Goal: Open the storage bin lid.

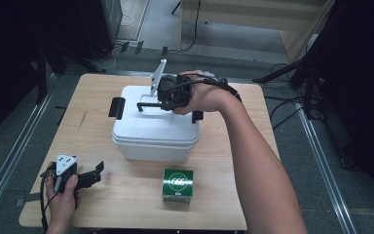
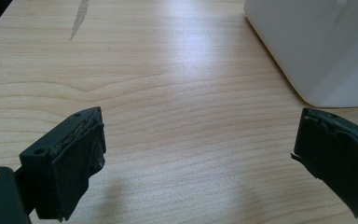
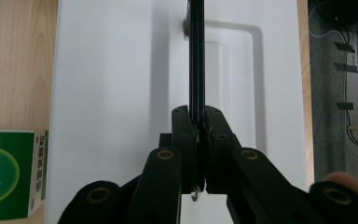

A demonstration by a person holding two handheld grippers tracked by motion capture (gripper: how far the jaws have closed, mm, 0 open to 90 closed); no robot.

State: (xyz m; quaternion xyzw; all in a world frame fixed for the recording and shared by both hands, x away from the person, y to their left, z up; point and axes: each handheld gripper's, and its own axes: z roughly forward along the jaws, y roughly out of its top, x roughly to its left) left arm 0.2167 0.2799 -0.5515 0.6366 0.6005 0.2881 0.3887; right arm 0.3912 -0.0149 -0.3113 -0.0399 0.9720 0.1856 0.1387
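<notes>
My right hand-held gripper [image 3: 199,133] clamps the white storage box's [image 1: 151,131] thin, stiff carry handle [image 3: 196,60] mid-bench; left hand-held gripper [image 2: 200,158] idles open.

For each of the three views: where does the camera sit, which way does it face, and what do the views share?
High view: above the near edge, looking forward and down at the table; both forearms show.
Left gripper view: on the left tool, low over the wood, jaws apart.
Right gripper view: on the right tool, looking down, jaws clamped on the handle.
Shared: all show the white box.
</notes>
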